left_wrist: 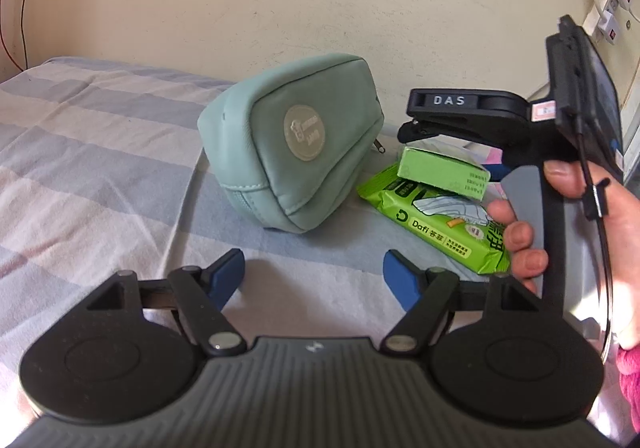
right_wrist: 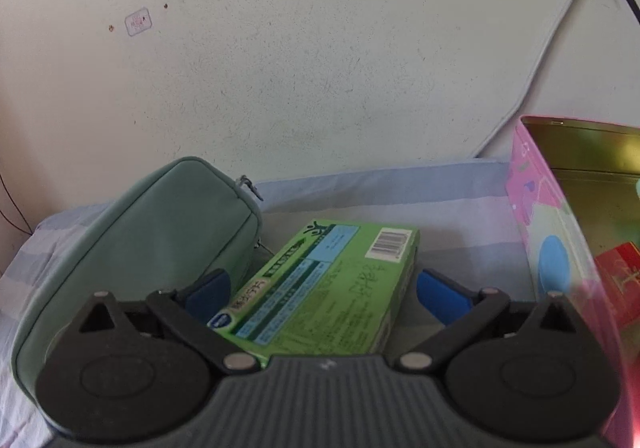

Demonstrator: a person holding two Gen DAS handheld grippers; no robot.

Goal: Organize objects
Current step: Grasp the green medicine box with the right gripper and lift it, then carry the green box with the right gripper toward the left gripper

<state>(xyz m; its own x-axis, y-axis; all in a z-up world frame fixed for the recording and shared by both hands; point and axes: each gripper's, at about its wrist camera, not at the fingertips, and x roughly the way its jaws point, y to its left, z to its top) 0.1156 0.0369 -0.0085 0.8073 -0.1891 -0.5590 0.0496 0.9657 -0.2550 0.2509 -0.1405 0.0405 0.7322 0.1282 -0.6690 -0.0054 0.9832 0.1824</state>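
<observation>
A mint green zip pouch [left_wrist: 294, 143] stands on the striped bed sheet [left_wrist: 80, 151]; it also shows in the right wrist view [right_wrist: 148, 244]. Right of it a green box [left_wrist: 444, 169] lies on a green wet-wipes pack [left_wrist: 436, 224]. My left gripper [left_wrist: 314, 276] is open and empty, low in front of the pouch. My right gripper [right_wrist: 324, 294] is open, its blue fingers on either side of the green box [right_wrist: 332, 288], not closed on it. The right gripper's body [left_wrist: 472, 115] shows above the box in the left wrist view.
A pink tin box [right_wrist: 568, 248] with a gold inside stands open at the right, with a red item in it. The wall [right_wrist: 320, 67] is close behind the bed. A power strip and cables [left_wrist: 608, 3] hang at the upper right.
</observation>
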